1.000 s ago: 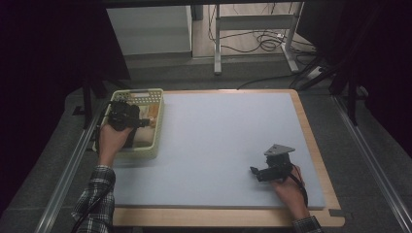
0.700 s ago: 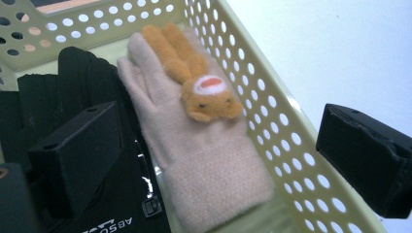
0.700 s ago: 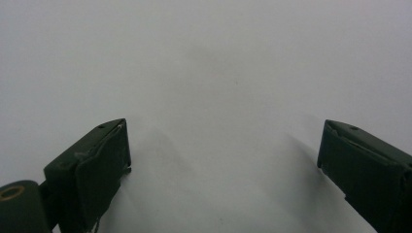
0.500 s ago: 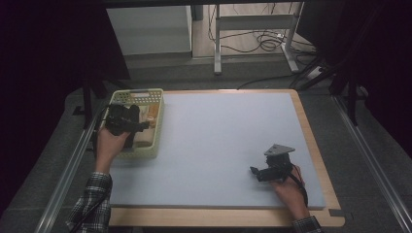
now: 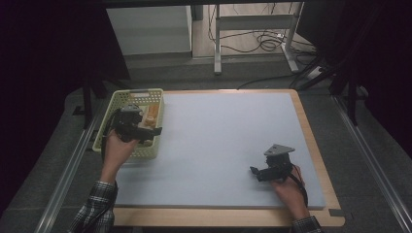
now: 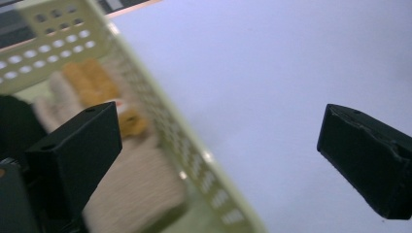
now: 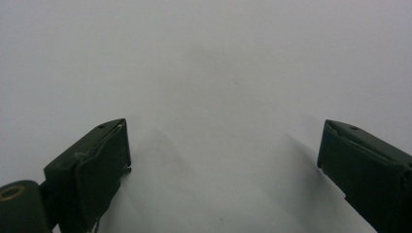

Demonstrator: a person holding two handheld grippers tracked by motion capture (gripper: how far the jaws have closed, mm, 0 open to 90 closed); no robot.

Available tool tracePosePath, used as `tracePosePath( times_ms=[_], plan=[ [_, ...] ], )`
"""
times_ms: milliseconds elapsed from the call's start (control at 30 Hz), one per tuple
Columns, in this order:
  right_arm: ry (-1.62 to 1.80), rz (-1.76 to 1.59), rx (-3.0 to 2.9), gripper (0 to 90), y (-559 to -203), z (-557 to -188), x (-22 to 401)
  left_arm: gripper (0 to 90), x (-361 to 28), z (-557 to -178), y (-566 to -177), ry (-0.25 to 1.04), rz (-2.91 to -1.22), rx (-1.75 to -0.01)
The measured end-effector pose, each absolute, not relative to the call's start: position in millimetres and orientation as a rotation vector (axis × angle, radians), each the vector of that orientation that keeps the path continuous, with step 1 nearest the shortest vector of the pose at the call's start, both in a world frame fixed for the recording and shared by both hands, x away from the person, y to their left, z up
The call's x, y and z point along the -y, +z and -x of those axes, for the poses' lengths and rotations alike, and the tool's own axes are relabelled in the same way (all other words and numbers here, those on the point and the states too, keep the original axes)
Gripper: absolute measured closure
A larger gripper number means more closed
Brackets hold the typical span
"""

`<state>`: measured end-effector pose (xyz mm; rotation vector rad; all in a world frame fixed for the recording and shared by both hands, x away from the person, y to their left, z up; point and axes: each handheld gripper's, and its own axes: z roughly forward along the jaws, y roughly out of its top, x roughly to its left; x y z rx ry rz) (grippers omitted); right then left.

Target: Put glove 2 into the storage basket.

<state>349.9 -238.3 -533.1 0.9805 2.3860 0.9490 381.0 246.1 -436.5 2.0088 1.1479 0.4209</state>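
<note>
A pale yellow-green perforated basket [image 5: 138, 92] stands at the mat's far left and holds orange pieces [image 5: 152, 114] and beige items. My left gripper [image 5: 151, 131] hovers over the basket's right wall, open and empty. In the left gripper view its left jaw is over the basket's inside, above the orange pieces [image 6: 92, 80] and a beige lump [image 6: 138, 187]. Its right jaw is over the mat, with the basket wall [image 6: 189, 155] running between them. My right gripper [image 5: 254, 171] rests low on the grey-blue mat [image 5: 218, 136] at the near right, open [image 7: 223, 128] with bare mat between its jaws.
The mat lies on a wooden board whose edge [image 5: 313, 141] shows at the right and front. Metal rails [image 5: 73, 165] run along both sides of the table. Beyond the far edge are desk legs [image 5: 217, 53] and floor cables [image 5: 265, 43].
My left gripper has shifted a little right and toward the person, from over the basket's middle to its right wall. The right gripper has stayed put.
</note>
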Motion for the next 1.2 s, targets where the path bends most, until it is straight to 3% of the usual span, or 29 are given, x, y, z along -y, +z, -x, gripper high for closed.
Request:
tracePosePath(
  times_ms=[433,633,1200],
  plan=[
    [0.948,-0.982,-2.386,4.7,-533.0,-349.7,238.2,2.5,-191.6,-357.1,-443.5,0.383,-2.051,-0.958],
    [0.949,-0.984,-2.384,4.7,-533.0,-349.6,238.1,2.5,-163.1,-339.9,-465.6,0.362,-2.09,-0.876],
    [0.949,-0.981,-2.384,4.7,-533.1,-349.5,238.2,1.9,-147.8,-323.3,-522.8,0.305,-2.161,-0.864]
  ],
)
